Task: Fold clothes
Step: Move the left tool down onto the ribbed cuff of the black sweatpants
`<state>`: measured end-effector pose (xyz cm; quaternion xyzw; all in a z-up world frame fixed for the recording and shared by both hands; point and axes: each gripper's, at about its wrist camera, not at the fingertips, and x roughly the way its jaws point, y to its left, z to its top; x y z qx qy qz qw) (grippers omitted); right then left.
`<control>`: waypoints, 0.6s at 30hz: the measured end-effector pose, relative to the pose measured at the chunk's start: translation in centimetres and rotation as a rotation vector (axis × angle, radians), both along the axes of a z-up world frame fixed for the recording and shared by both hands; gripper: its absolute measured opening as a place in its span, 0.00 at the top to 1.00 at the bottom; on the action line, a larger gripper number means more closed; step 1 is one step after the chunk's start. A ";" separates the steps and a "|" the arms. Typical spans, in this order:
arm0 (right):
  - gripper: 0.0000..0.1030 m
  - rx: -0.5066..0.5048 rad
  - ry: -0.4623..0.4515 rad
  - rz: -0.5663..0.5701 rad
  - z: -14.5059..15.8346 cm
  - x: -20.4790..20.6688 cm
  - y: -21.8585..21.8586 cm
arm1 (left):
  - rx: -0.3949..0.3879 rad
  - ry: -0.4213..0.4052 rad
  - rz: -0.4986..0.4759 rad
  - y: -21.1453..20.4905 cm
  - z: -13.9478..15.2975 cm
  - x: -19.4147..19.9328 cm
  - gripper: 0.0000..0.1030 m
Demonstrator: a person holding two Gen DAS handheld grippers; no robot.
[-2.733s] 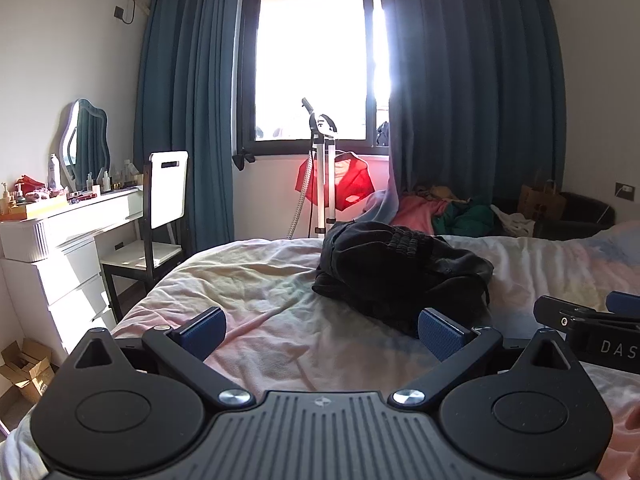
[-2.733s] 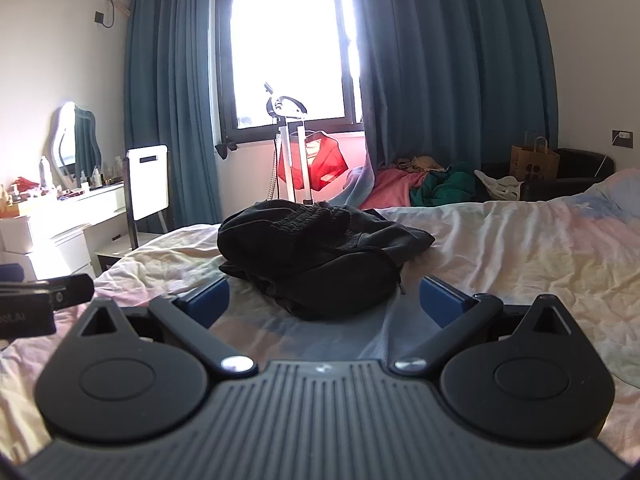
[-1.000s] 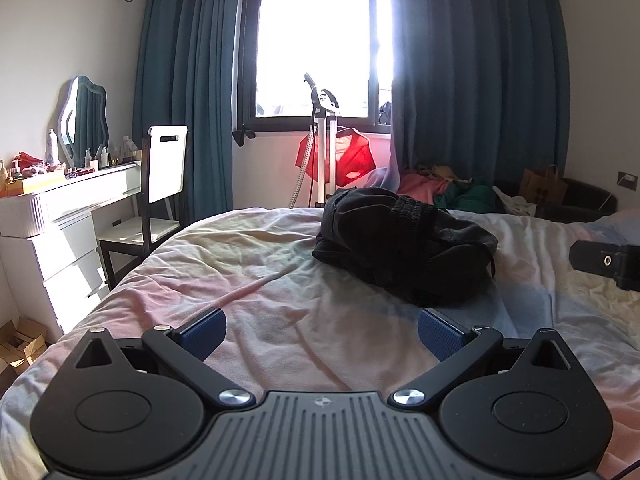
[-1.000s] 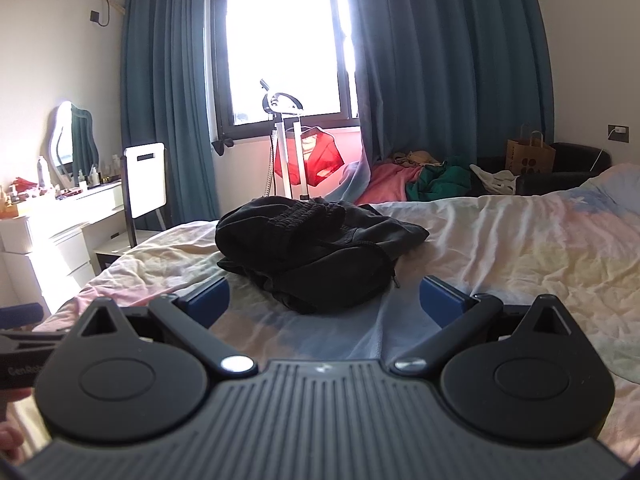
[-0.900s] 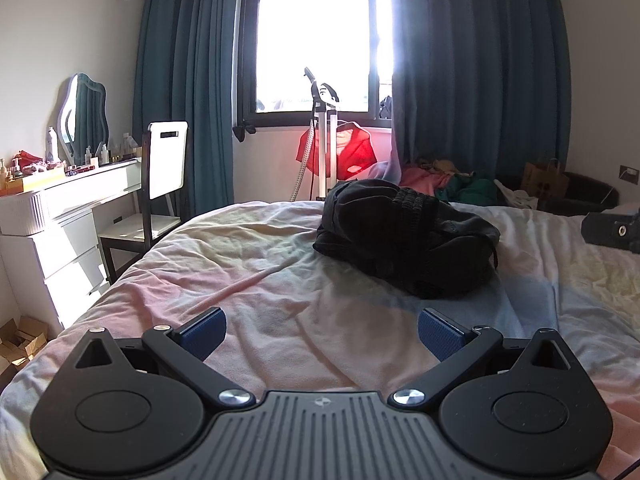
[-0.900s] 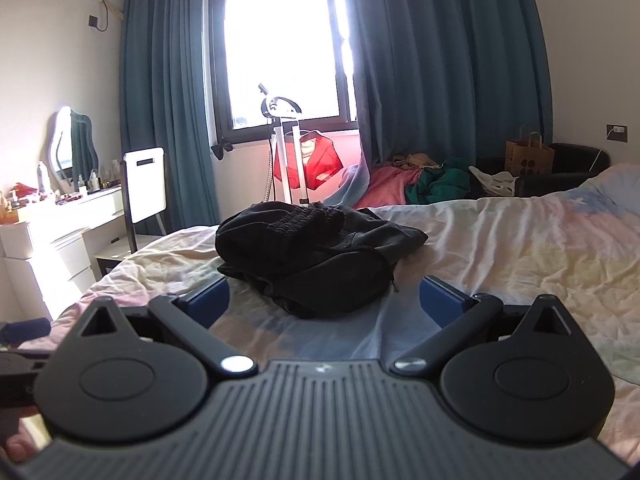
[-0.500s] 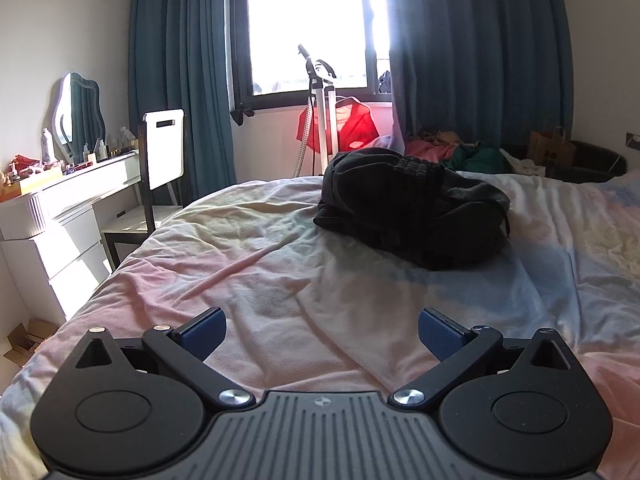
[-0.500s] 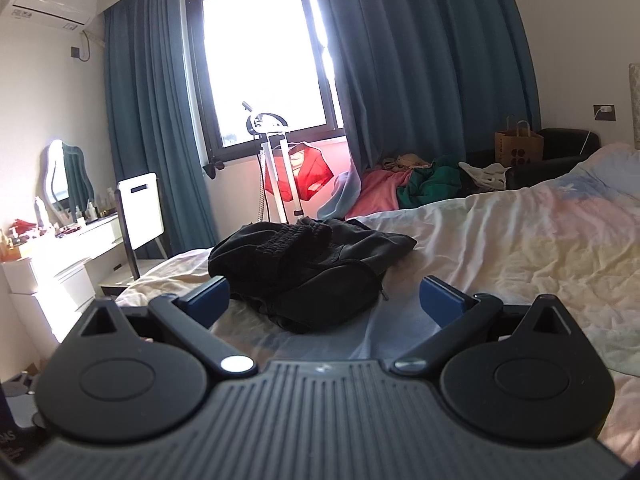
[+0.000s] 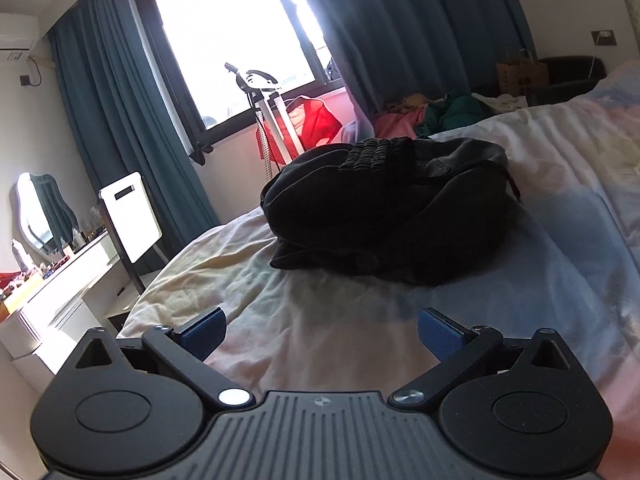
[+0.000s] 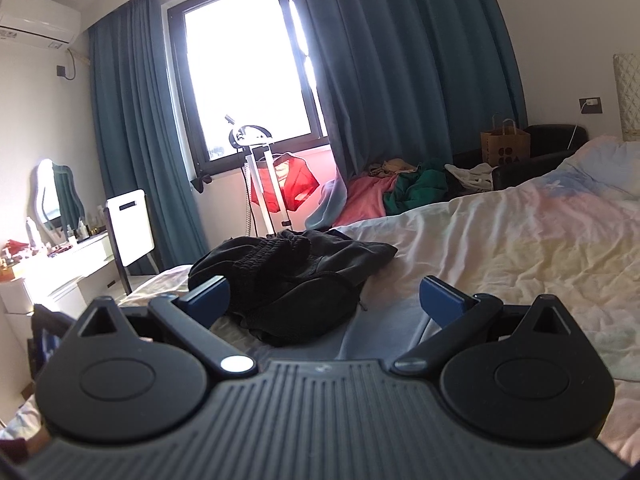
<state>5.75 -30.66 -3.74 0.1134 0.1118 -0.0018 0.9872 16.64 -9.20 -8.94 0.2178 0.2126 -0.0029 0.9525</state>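
A crumpled black garment (image 9: 392, 208) with a ribbed elastic waistband lies in a heap on the bed (image 9: 320, 320). It also shows in the right wrist view (image 10: 288, 280). My left gripper (image 9: 320, 330) is open and empty, low over the sheet just short of the heap. My right gripper (image 10: 324, 300) is open and empty, held above the bed, with the heap seen between and behind its blue fingertips.
The bed has a wrinkled pastel sheet (image 10: 500, 248). A white chair (image 10: 130, 228) and white dresser (image 10: 60, 276) stand left of the bed. A garment steamer stand (image 10: 260, 184) with a red garment is under the window. A pile of clothes (image 10: 400, 188) lies beyond the bed.
My left gripper has moved closer to the black heap and tilted to the right. My right gripper has lifted and tilted too. Both stay open.
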 end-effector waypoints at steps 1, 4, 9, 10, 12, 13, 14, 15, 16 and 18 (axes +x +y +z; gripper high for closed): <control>0.00 -0.003 0.011 -0.005 -0.2 0.2 0.0 | 0.009 -0.001 -0.005 -0.6 0.0 1.1 0.00; 0.00 0.030 0.041 -0.007 -0.7 0.8 -0.5 | 0.111 -0.061 0.012 -2.9 -0.4 4.2 0.00; 0.00 0.083 0.060 -0.031 -1.7 1.6 -1.8 | 0.183 -0.130 -0.010 -6.4 -0.4 9.3 0.00; 0.00 0.093 0.064 -0.036 -2.0 1.9 -2.1 | 0.184 -0.139 -0.019 -7.0 -0.3 10.3 0.00; 0.00 0.119 0.079 -0.051 -2.7 2.5 -2.8 | 0.187 -0.155 -0.034 -8.2 -0.2 12.2 0.00; 0.00 0.128 0.086 -0.059 -3.0 2.8 -3.1 | 0.189 -0.156 -0.036 -8.7 -0.3 13.1 0.00; 0.00 0.138 0.097 -0.066 -3.4 3.2 -3.4 | 0.194 -0.158 -0.030 -9.1 -0.4 14.0 0.00; 0.00 0.149 0.108 -0.072 -3.8 3.6 -3.6 | 0.203 -0.163 -0.013 -9.4 -0.6 14.9 0.00; 0.00 0.159 0.117 -0.074 -4.2 4.0 -3.8 | 0.211 -0.169 0.003 -9.7 -0.7 15.8 0.02; 0.00 0.175 0.134 -0.073 -5.0 4.6 -4.1 | 0.237 -0.188 0.025 -10.2 -1.1 17.7 0.04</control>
